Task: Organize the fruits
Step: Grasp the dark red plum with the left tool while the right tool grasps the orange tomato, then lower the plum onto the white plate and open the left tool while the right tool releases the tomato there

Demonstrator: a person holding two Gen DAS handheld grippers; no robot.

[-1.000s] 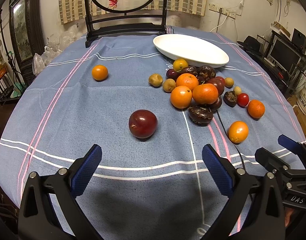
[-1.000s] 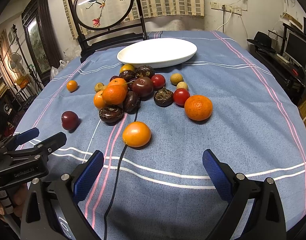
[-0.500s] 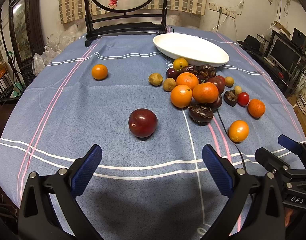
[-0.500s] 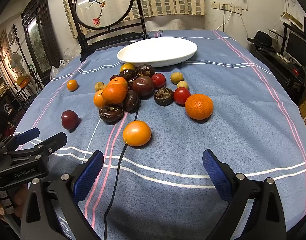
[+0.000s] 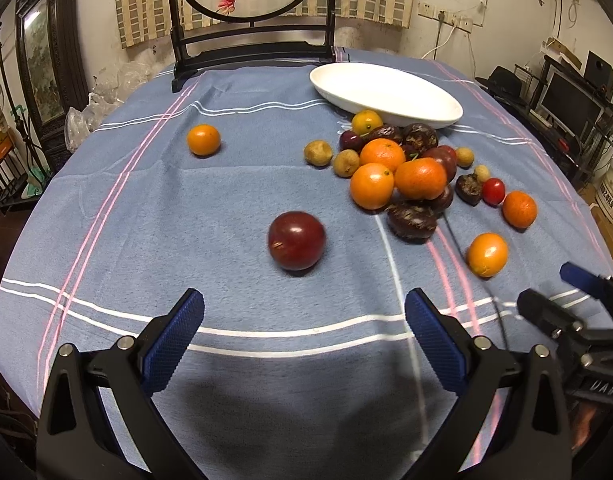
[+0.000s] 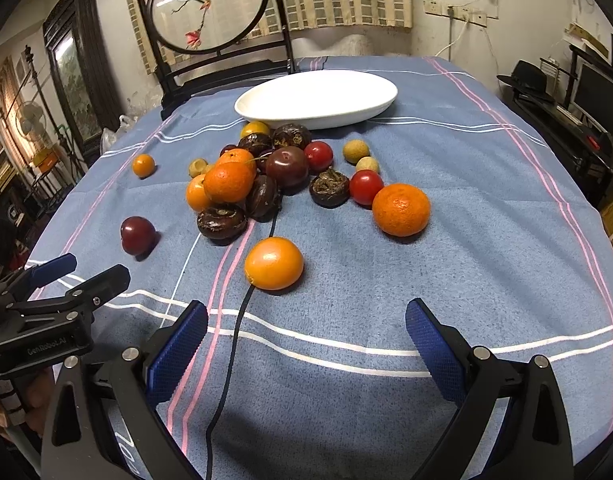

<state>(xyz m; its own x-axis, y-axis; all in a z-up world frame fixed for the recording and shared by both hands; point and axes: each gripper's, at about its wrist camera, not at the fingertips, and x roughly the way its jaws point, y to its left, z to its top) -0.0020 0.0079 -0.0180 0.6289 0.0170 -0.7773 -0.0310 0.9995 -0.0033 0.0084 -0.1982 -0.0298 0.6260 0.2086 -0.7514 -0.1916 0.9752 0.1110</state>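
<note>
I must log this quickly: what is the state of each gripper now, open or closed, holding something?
Left gripper: open, holding nothing; the dark red fruit lies ahead.
Right gripper: open, holding nothing.

You can read "GenRobot.AI" on your left gripper (image 6: pixel 46 280) body; the screen's (image 6: pixel 210 4) calligraphy stays illegible
</note>
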